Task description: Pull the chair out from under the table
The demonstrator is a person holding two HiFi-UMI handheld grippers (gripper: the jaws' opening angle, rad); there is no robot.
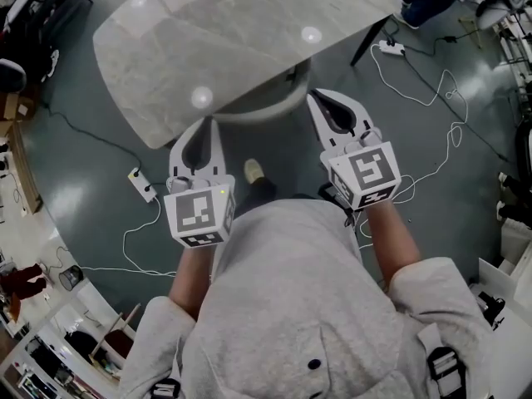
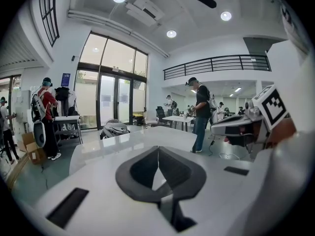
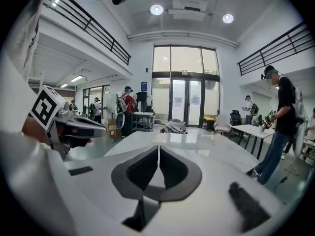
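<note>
**Under the worktop (image 1: 224,40) edge: chair (image 1: 264,100) not yet grasped**

Only the chair's curved back shows, tucked beneath the rim. I hold the left gripper (image 1: 207,123) and right gripper (image 1: 316,98) flanking it, both closed and empty. Approach step; next, I judge, the jaws must open and clasp the backrest.
</note>
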